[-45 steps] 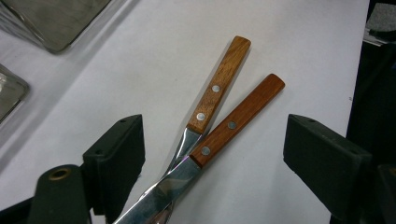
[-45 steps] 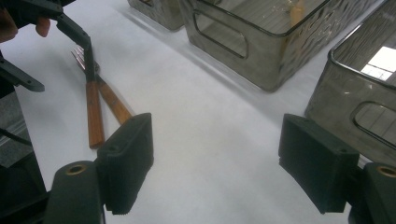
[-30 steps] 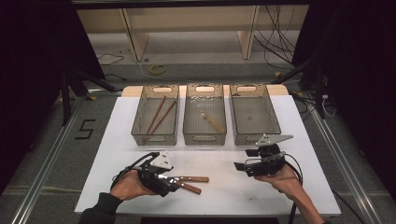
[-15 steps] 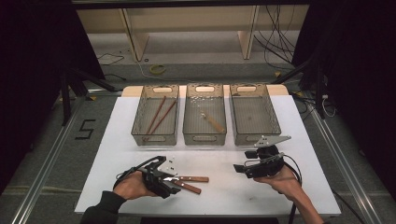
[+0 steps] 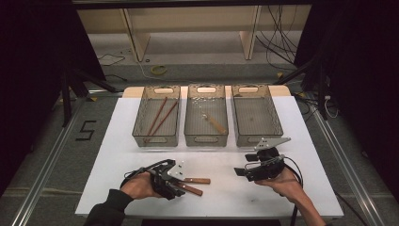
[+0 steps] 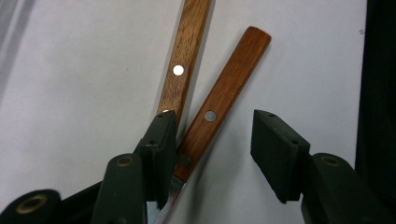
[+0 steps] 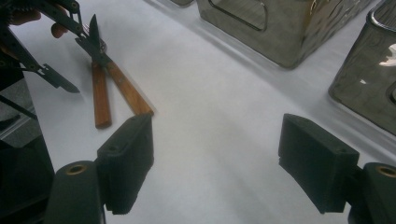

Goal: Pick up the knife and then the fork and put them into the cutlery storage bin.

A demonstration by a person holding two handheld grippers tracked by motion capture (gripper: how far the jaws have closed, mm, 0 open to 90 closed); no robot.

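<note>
Now left gripper (image 6: 212,154) jaws half apart, just been closing around reddish knife handle (image 6: 224,95), right gripper (image 7: 217,161) jaws wide.

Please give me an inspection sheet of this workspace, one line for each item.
Surface: white table, bare between things.
Job's things: two wooden-handled knives, handles crossed near the blades, lying at the left tongs; three bins behind.
Clutter: chopsticks in left bin, one utensil in middle bin.
Grippers: left tongs have just been closing, one handle between the pads, far pad not touching; right tongs open, nothing between.
Cables: trail from right tongs; more on floor.
Surroundings: wooden frame, dark curtains.
</note>
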